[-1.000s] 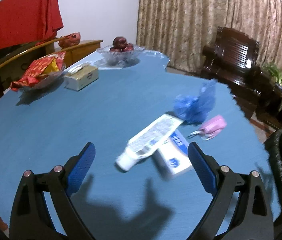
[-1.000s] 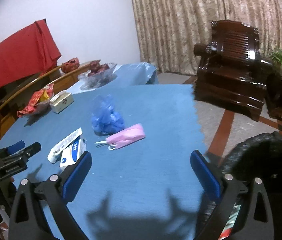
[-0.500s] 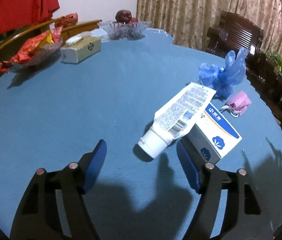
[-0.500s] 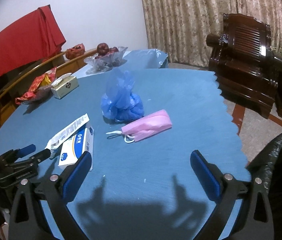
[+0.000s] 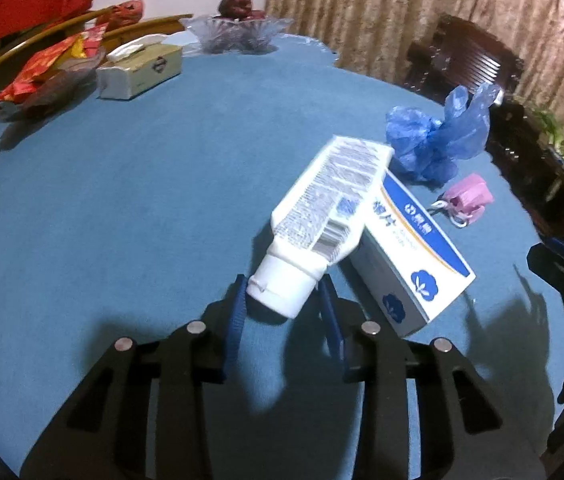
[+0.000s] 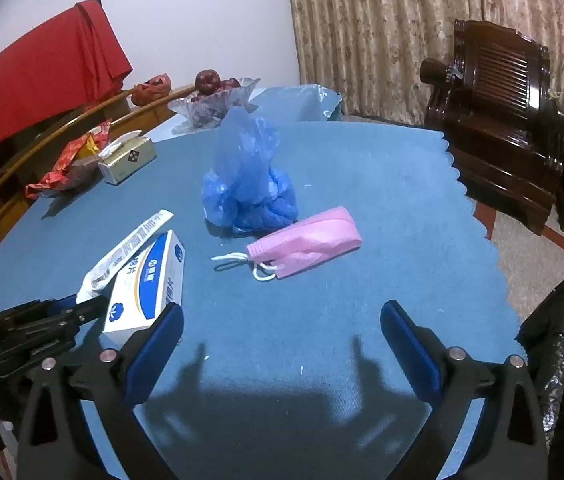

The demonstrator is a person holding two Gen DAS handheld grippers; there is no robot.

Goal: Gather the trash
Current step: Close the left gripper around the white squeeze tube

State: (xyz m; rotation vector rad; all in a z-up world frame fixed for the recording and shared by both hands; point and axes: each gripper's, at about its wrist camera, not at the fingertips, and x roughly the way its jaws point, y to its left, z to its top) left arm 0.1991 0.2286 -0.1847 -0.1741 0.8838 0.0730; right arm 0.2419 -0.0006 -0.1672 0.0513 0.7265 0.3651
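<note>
Left fingers [image 5: 324, 300] closing around white tube [image 5: 322, 216] leaning on box [image 5: 410, 256]; right fingers [image 6: 406, 328] open, empty.

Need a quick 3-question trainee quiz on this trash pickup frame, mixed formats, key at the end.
1. True or false: the right gripper has a thing between its fingers.
2. Which end of the white tube lies between the closing fingers of the left gripper? A) the flat crimped end B) the cap end C) neither end
3. Fill in: the tube's upper body leans on the white and blue ___.

Key: 1 false, its fingers stand wide over bare blue tablecloth. 2 B. 3 box.
</note>
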